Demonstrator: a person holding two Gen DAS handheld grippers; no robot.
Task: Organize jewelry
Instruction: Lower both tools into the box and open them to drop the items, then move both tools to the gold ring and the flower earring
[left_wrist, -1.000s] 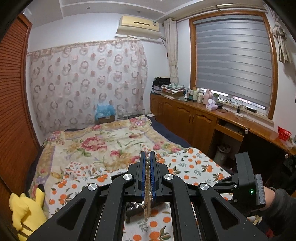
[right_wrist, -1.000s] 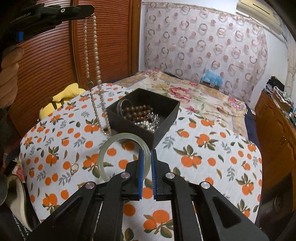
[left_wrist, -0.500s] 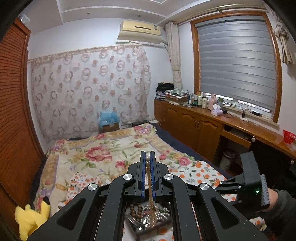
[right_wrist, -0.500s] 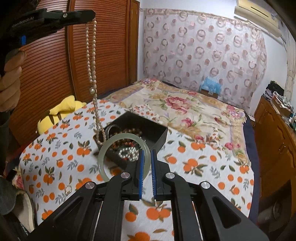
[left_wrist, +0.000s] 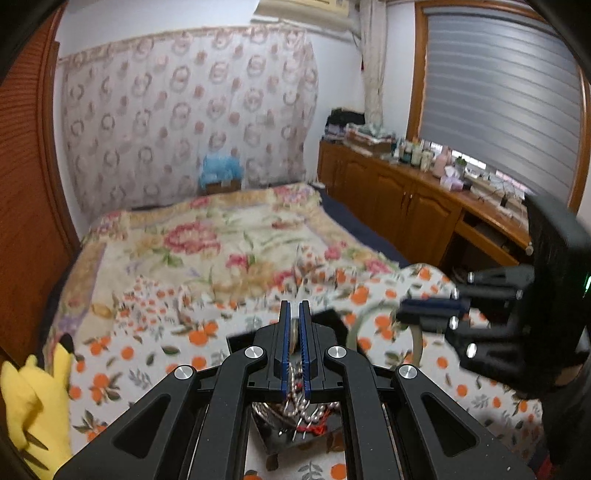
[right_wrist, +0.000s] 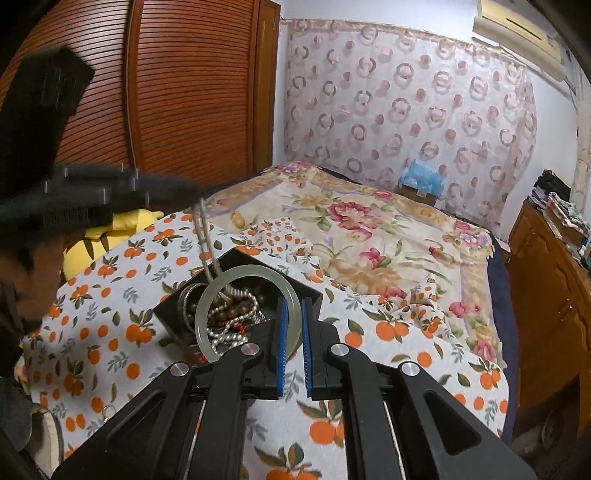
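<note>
Over the black box (right_wrist: 236, 295) on the bed (right_wrist: 369, 236), my left tongs (left_wrist: 294, 317) pinch the pearl necklace (right_wrist: 205, 240), its end pooled inside; my right tongs (right_wrist: 291, 314) clamp the jade bangle (right_wrist: 210, 295).

grippers: 2 | jade bangle (right_wrist: 207, 317): 1 | jewelry box (right_wrist: 236, 258): 1 | yellow plush toy (left_wrist: 37, 398): 1

Left wrist view: mounted behind the left hand-held gripper (left_wrist: 294, 321), looking along its fingers across the bed (left_wrist: 207, 251) toward the curtain (left_wrist: 184, 122), close above the black box (left_wrist: 295, 417). Right wrist view: behind the right hand-held gripper (right_wrist: 292, 317), facing the wardrobe doors (right_wrist: 192, 85), near the box (right_wrist: 236, 295). Both views share the box, bed and curtain; each shows the opposite gripper.
</note>
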